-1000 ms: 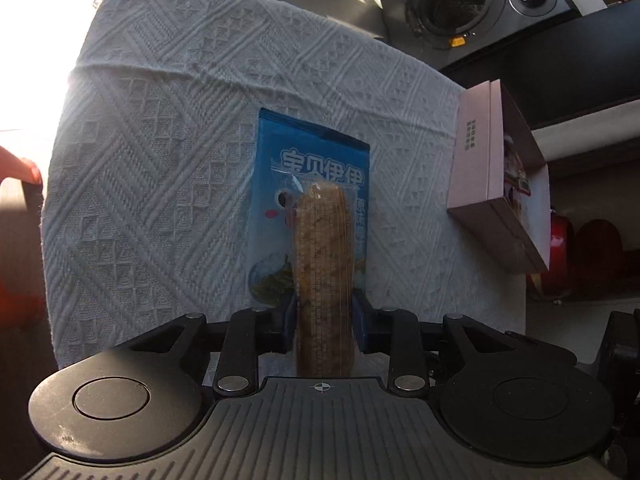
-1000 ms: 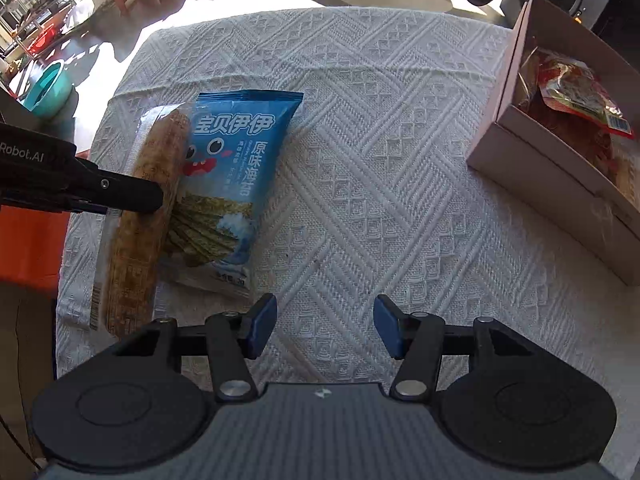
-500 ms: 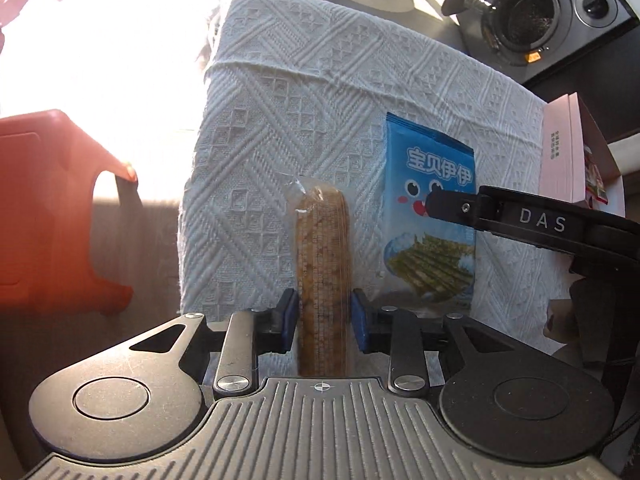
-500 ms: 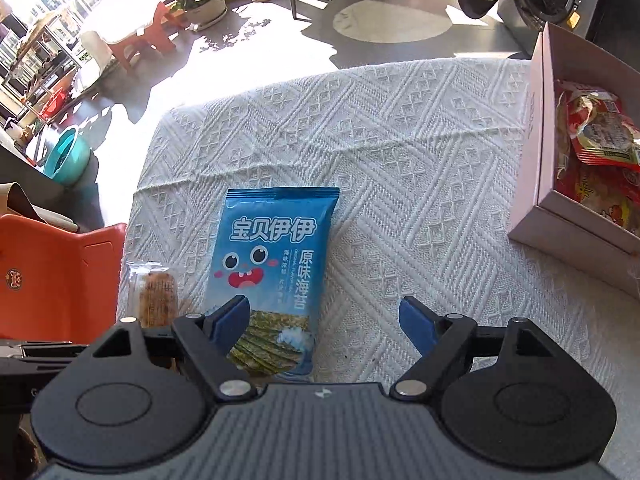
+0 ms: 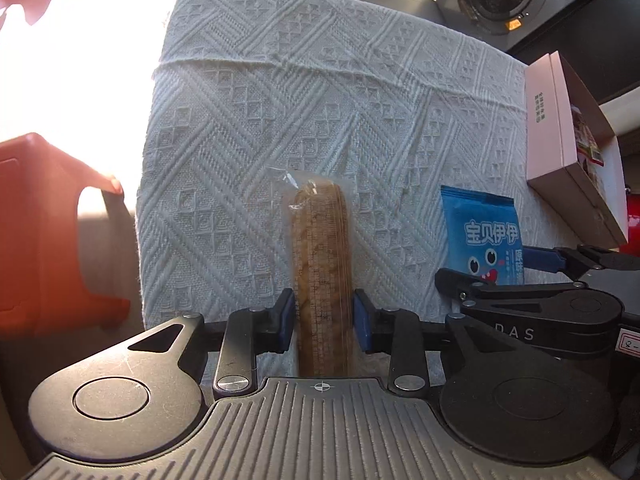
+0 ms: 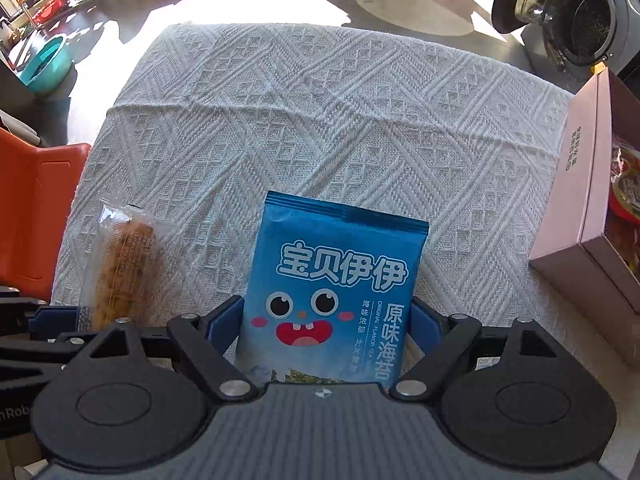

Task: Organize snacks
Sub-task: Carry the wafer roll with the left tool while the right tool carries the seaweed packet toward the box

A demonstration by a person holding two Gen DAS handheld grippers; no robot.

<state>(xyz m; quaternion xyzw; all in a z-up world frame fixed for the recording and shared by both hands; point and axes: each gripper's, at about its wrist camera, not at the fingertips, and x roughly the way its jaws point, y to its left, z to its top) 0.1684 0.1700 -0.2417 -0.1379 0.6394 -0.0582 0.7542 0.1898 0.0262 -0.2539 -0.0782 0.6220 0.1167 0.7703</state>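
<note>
My left gripper [image 5: 323, 314] is shut on a long brown snack bar in clear wrap [image 5: 320, 256], held over the near left part of the white cloth-covered table [image 5: 304, 92]. The bar also shows in the right wrist view [image 6: 120, 268]. My right gripper [image 6: 326, 328] is wide open around the lower part of a blue seaweed snack bag [image 6: 332, 292], fingers on either side of it; whether they touch it I cannot tell. The bag also shows in the left wrist view [image 5: 486, 236]. A pink box [image 6: 588, 208] holding red snack packs stands at the right edge.
An orange plastic stool [image 5: 48, 240] stands left of the table. A washing machine with its door open [image 6: 576, 20] is at the back right. A teal basin [image 6: 46, 64] sits on the floor at far left.
My right gripper has moved in around the blue bag, which now lies between its open fingers. My left gripper, still holding the bar, has shifted left, away from the bag.
</note>
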